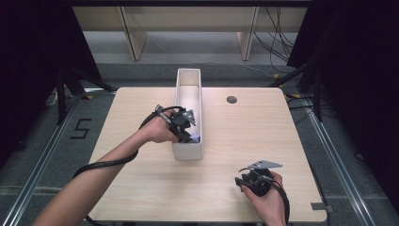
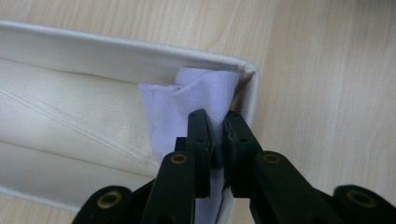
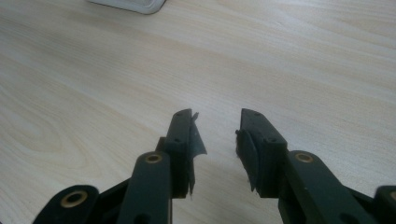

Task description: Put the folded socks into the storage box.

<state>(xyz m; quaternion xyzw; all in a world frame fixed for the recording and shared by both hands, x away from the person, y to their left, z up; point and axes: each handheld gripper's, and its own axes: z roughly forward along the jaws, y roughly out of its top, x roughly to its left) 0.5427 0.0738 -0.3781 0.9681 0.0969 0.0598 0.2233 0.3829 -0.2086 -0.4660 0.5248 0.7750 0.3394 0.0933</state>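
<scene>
Pale wood-grain square tabletop (image 1: 226, 141) on grey floor, dark curtains both sides. Long narrow white fabric bin (image 1: 188, 94) mid-table. Lilac folded cloth (image 2: 191, 98) in bin's near corner, pinched by left gripper (image 2: 218, 128). Right gripper (image 3: 217, 126) spread apart, empty, above bare wood.

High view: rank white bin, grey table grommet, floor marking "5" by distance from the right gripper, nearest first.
From the right gripper, at the table's near right:
1. white bin, up and left of it, mid-table.
2. grey grommet, far side of the table.
3. floor marking "5", off the table's left edge.
</scene>
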